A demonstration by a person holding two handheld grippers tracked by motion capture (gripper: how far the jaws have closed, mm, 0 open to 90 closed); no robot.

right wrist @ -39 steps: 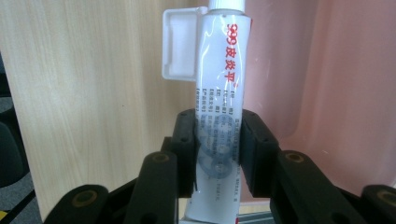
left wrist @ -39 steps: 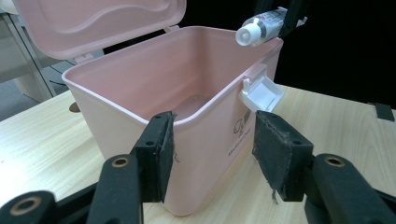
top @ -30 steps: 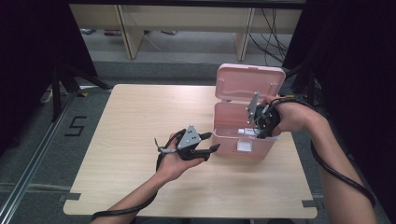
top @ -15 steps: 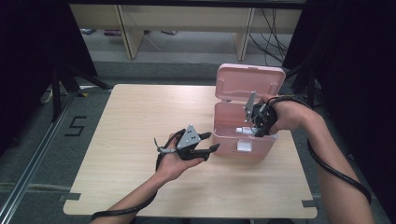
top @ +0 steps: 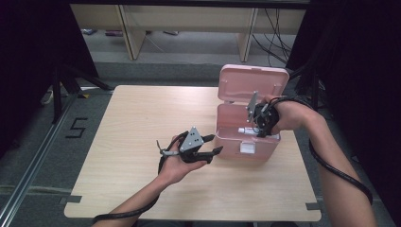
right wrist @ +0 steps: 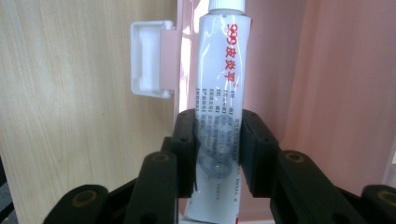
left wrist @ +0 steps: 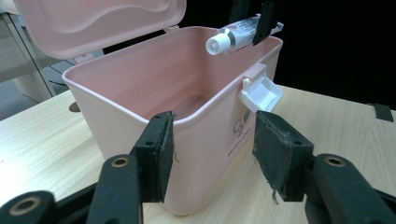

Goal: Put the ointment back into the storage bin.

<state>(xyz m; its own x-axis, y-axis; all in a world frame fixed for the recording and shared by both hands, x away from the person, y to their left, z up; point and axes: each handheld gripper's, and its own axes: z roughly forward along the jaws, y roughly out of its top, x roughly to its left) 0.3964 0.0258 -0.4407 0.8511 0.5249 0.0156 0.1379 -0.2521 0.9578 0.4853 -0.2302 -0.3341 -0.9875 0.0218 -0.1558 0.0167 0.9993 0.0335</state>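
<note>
My right gripper (right wrist: 217,154) clamps the ointment tube (right wrist: 219,93) over the open pink box (left wrist: 140,93); next, lower and release; left gripper (left wrist: 212,154) gapes empty.

A lab: black curtains (top: 28,56), floor tape marks (top: 75,127), trailing cables (top: 276,23).

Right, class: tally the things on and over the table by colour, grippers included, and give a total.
Pink: 1, the storage box, lid open.
White: 1, the ointment tube, clamped in the right gripper over the box.
Black: 2, the right gripper and the left gripper, jaws open.
Total: 4
</note>
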